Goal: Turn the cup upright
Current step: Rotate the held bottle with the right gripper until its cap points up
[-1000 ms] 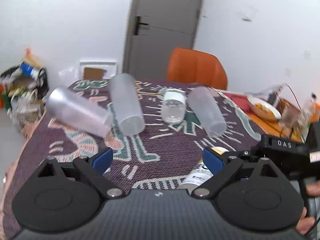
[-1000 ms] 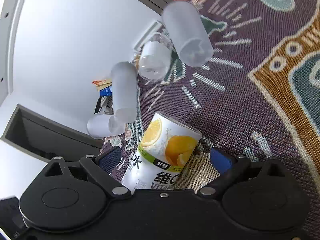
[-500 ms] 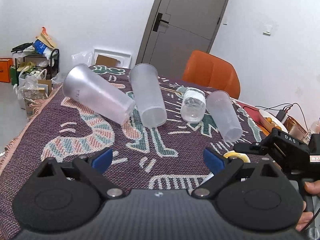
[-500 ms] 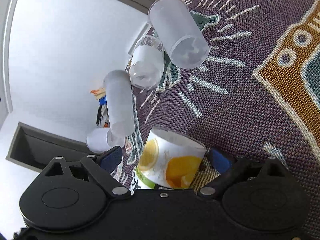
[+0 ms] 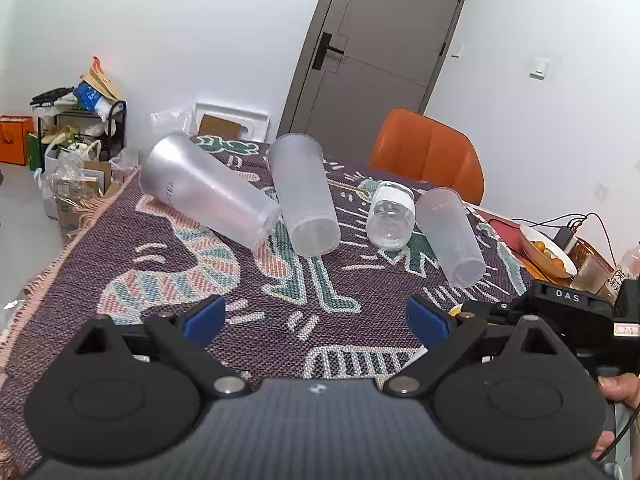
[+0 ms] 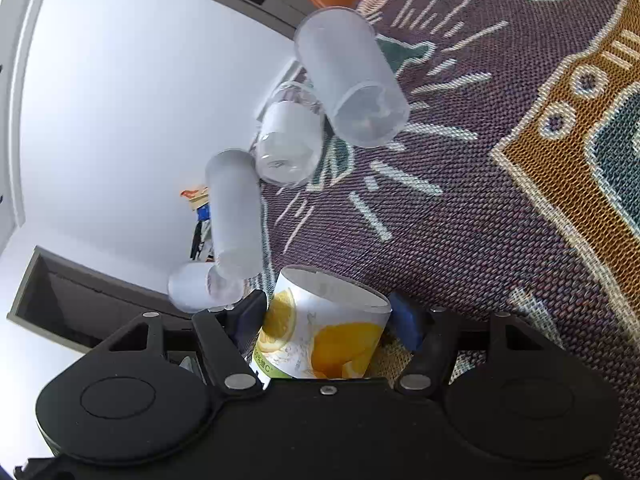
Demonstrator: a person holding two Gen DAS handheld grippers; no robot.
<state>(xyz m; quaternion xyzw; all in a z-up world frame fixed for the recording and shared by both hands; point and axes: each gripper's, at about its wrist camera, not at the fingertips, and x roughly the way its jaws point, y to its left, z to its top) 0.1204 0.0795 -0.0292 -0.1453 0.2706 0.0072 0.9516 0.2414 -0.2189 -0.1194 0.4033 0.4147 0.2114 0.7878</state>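
Three frosted plastic cups lie on their sides on the patterned cloth: a large one (image 5: 208, 196) at left, one (image 5: 304, 196) in the middle, one (image 5: 450, 236) at right. A clear glass jar (image 5: 390, 216) lies between the last two. My left gripper (image 5: 316, 320) is open and empty, held above the near cloth. My right gripper (image 6: 326, 316) has closed its jaws on a lemon-printed cup (image 6: 320, 332) lying on the cloth. The frosted cup (image 6: 352, 80), the jar (image 6: 288, 144) and another cup (image 6: 236, 212) lie beyond it.
The patterned cloth (image 5: 120, 288) covers the table. An orange chair (image 5: 428, 156) stands at the far side. A bowl of oranges (image 5: 548, 252), cables and a bottle sit at the right edge. Bags and boxes clutter the floor at left.
My right gripper's jaws have closed in from wide open onto the lemon cup. My left gripper has risen and tilted up, still open.
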